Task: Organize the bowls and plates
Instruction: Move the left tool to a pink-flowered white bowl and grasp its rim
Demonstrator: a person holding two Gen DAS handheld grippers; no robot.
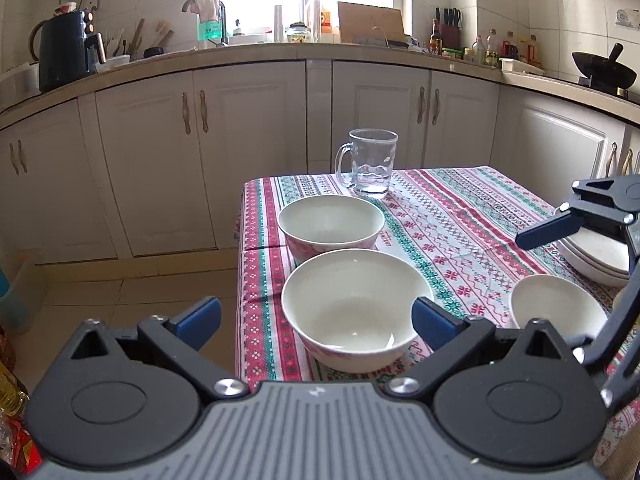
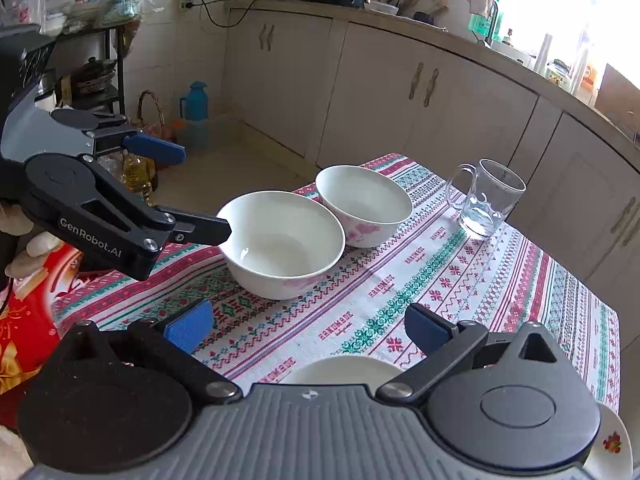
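Two white bowls (image 1: 357, 310) (image 1: 331, 224) stood upright, mouths up, touching in a row along the table's (image 1: 460, 224) left edge. The left gripper (image 1: 316, 320) straddled the near bowl, jaws apart; the right gripper's (image 2: 308, 326) jaws also gaped, empty.

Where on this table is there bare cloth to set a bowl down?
The widest bare tablecloth runs between the glass mug and the small bowl by the stacked plates. It is crowded on the other side, where the near bowl and far bowl touch, with the left gripper at the rim.
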